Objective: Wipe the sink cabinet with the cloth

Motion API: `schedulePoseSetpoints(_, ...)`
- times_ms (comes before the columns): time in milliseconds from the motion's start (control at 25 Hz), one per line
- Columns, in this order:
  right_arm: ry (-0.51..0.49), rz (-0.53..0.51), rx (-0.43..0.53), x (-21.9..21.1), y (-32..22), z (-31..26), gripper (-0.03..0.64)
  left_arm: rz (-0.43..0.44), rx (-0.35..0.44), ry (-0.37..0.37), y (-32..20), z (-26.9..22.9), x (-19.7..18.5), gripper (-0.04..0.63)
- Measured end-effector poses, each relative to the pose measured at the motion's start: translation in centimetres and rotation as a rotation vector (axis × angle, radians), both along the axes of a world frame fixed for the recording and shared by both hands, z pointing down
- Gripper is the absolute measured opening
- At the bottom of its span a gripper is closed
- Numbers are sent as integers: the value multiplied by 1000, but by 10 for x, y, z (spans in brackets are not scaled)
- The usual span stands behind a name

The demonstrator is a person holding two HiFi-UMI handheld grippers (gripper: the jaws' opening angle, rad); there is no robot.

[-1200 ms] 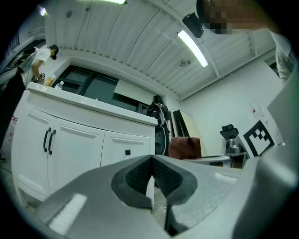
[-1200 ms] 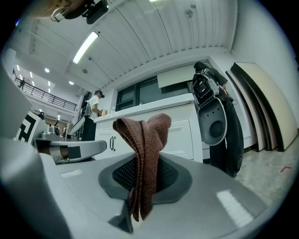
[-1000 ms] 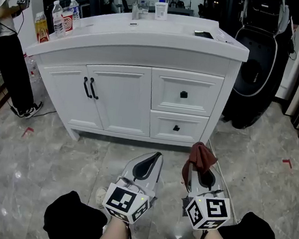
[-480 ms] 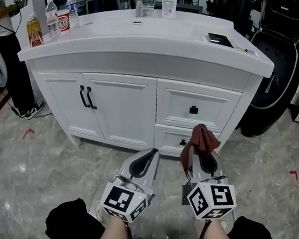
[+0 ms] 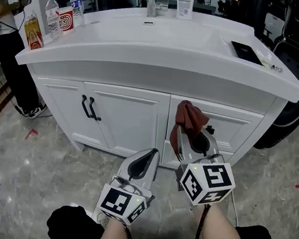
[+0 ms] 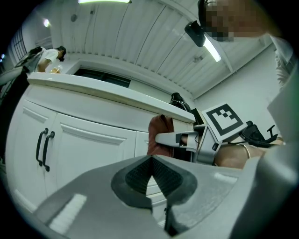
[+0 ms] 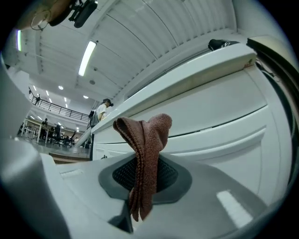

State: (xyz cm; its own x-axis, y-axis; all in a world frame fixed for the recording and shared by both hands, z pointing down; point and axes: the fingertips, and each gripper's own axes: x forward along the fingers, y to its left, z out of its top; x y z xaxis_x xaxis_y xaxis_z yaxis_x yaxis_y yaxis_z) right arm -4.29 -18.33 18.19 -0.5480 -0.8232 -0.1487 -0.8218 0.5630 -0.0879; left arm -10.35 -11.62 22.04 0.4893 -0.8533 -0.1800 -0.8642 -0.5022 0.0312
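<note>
Right gripper (image 7: 145, 173): jaws clamped on a reddish-brown cloth (image 7: 145, 137), which is pinched between the dark ribbed pads. The cloth stands in a folded bunch above them, with a short tail hanging below. It sits in front of the upper right drawer front (image 5: 235, 129) of the white sink cabinet (image 5: 122, 118), just under the overhanging countertop (image 5: 163, 47). Whether it touches the panel cannot be judged.

Left gripper (image 5: 145, 163): jaws pressed together with nothing between them. It is lower and to the left, pointing toward the double doors with their two black handles (image 5: 89, 107), and is apart from the cabinet.

On the countertop:
- Back: a faucet (image 5: 151, 5) and a soap dispenser (image 5: 184, 7).
- Left end: two water bottles (image 5: 51, 15), a red-patterned cup (image 5: 66, 20) and a yellow carton (image 5: 33, 30).
- Right: a flat black object (image 5: 246, 51).

Another person (image 5: 2, 22) stands left of the cabinet on the grey marble floor (image 5: 19, 170).
</note>
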Motion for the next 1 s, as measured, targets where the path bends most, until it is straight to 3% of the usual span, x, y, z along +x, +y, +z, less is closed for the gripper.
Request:
schedulePoseSetpoints(360, 18, -77, -44, -30, -48, 11, 83, -8, 4, 3, -45, 0, -3, 0)
schedulePoseSetpoints(600, 22, -49, -44, -11, -51, 13, 83, 34, -27, 142, -47, 8, -5, 0)
schedulePoseSetpoints(760, 23, -20, -46, 8, -51, 15, 83, 21, -19, 105, -46, 10, 3, 0)
schedulePoseSetpoints(1000, 45, 53, -46, 55, -48, 15, 84, 71, -26, 52, -45, 17, 40, 0)
